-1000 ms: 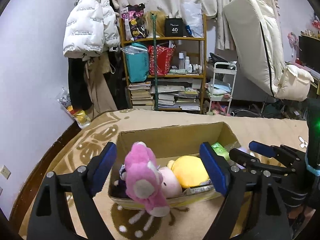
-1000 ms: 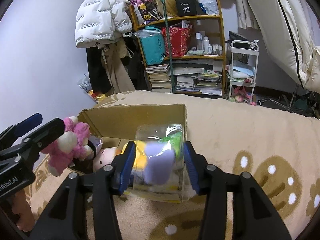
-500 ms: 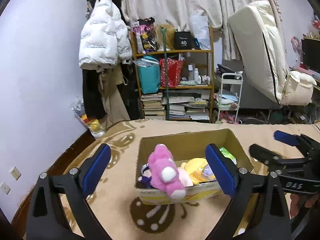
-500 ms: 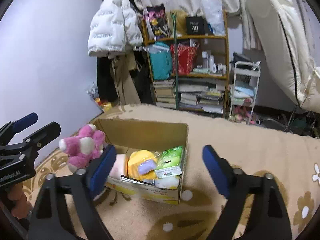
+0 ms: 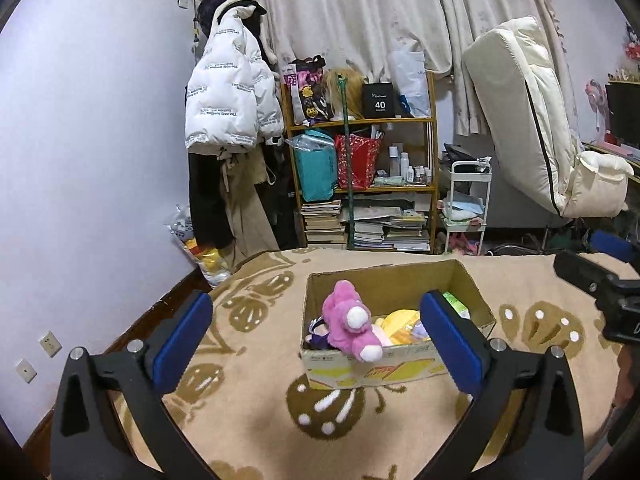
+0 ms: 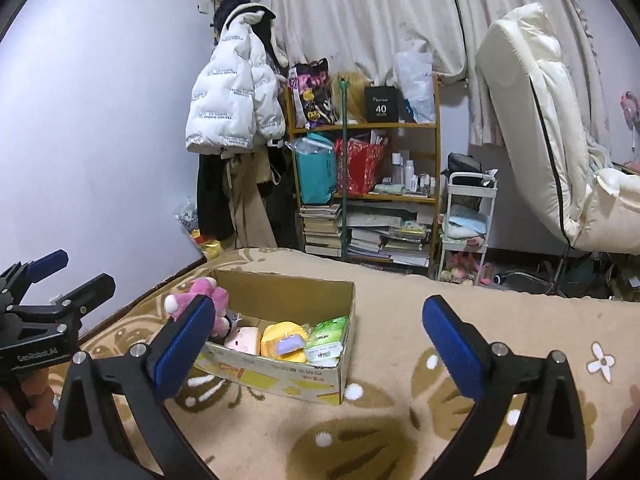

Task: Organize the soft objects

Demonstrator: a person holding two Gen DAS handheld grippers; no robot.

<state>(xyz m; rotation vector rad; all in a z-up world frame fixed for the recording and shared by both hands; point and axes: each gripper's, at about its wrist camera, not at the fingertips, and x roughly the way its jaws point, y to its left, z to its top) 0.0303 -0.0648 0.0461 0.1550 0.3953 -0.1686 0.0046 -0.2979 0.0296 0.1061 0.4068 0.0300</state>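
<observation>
Soft objects sit together in the cardboard box (image 5: pixel 394 368) on the patterned blanket (image 5: pixel 256 356): a pink plush (image 5: pixel 349 322) draped over the near wall at the box's 7 o'clock corner, a yellow plush (image 6: pixel 282 340) in the middle, a green wipes pack (image 6: pixel 329 340) against the 3 o'clock wall.

Your left gripper (image 5: pixel 316 336) has its jaws opening, nothing between the pads; the box only shows through the gap at 12 o'clock. Your right gripper (image 6: pixel 320 340) reads the same: jaws opening, pads bare, box off toward 11 o'clock. Neither touches the box or its contents.

Judgement: release step, late in the task; no loose soft item shows on the blanket in either view.

To do it well:
- Let both jaws finish spreading before you draw away, so no pad snags fur or wrapper.
- Watch the pink plush. It overhangs the rim and looks likely to tip out if the box is nudged; consider pushing it inward toward 1 o'clock.
- Keep the two grippers well apart; the right one's finger already shows at 3 o'clock in the left view.
</observation>
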